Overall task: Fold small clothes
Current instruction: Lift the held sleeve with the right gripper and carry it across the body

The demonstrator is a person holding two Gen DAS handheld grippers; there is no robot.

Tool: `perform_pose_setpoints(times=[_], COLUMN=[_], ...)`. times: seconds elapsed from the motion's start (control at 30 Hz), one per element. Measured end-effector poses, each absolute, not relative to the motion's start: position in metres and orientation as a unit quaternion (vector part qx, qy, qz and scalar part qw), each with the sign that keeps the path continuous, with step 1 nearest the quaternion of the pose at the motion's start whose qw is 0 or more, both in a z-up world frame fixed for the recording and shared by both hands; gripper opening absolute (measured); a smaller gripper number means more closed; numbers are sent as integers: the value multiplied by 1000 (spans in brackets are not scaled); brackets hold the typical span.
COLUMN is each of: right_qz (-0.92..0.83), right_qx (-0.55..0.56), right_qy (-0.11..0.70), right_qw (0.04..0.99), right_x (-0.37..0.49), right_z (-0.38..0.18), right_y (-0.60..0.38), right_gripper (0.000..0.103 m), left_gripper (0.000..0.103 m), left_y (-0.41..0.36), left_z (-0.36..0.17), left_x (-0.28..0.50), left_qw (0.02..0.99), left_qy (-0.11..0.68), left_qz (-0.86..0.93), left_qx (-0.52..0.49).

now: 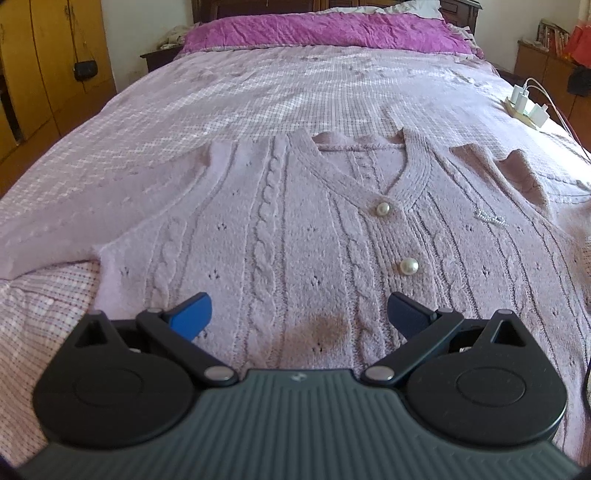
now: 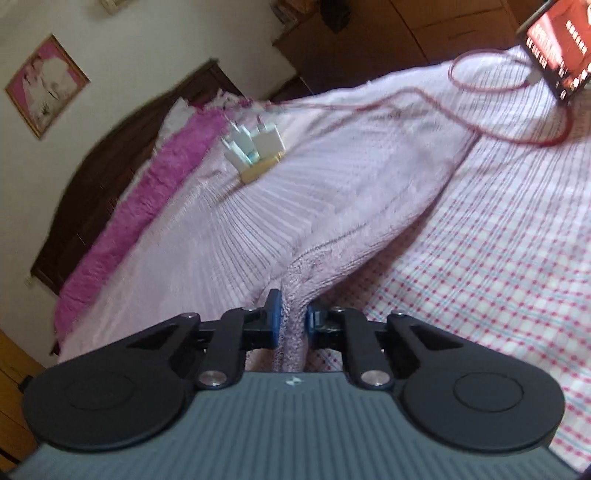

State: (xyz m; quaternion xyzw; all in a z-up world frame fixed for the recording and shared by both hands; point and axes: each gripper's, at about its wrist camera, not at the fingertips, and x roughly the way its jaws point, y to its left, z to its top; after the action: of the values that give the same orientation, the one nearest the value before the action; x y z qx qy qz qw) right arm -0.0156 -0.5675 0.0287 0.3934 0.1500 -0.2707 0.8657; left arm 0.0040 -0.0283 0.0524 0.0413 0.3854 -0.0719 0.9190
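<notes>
Left tongs (image 1: 299,314) hang spread wide above the lower front of the pink cardigan (image 1: 295,229), their blue pads apart and nothing between them. Right tongs (image 2: 293,317) are pressed together on a bunched strip of the same knit, the sleeve (image 2: 369,206), which rises from the pads and fans out across the bed.

The cardigan lies flat and front-up on the checked bedspread (image 1: 221,103), pearl buttons (image 1: 409,266) down its middle, neckline toward the magenta blanket (image 1: 325,33) at the headboard. Its near-left sleeve runs out toward the bed's left edge; the far shoulder is rumpled into small peaks. Beyond the neckline the bedspread is broad and bare up to the blanket.

Only the left wrist view shows the garment's front, with a brownish patch just ahead of the tongs. A power strip with white chargers (image 1: 526,107) sits near the bed's right edge in that view; the right wrist view shows it (image 2: 255,151) just beyond the sleeve. Only the right wrist view shows a red cable (image 2: 509,136) looping over the bedspread to a lit phone (image 2: 554,48) at the upper right.
</notes>
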Motion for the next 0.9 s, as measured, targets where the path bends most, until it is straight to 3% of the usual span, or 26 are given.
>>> perform_pose_setpoints(times=[0.4, 0.9], right_qz=[-248, -196], right_qx=[348, 304], right_qy=[96, 127], right_qw=[899, 924], right_x=[-72, -98], right_z=[88, 133], right_y=[-534, -457], right_gripper=[14, 14], left_gripper=[103, 103], left_y=[-21, -3], left_z=[60, 86], left_x=[2, 18], left_qw=[920, 930], left_qy=[383, 361], left_qz=[-72, -62], left_qx=[39, 36])
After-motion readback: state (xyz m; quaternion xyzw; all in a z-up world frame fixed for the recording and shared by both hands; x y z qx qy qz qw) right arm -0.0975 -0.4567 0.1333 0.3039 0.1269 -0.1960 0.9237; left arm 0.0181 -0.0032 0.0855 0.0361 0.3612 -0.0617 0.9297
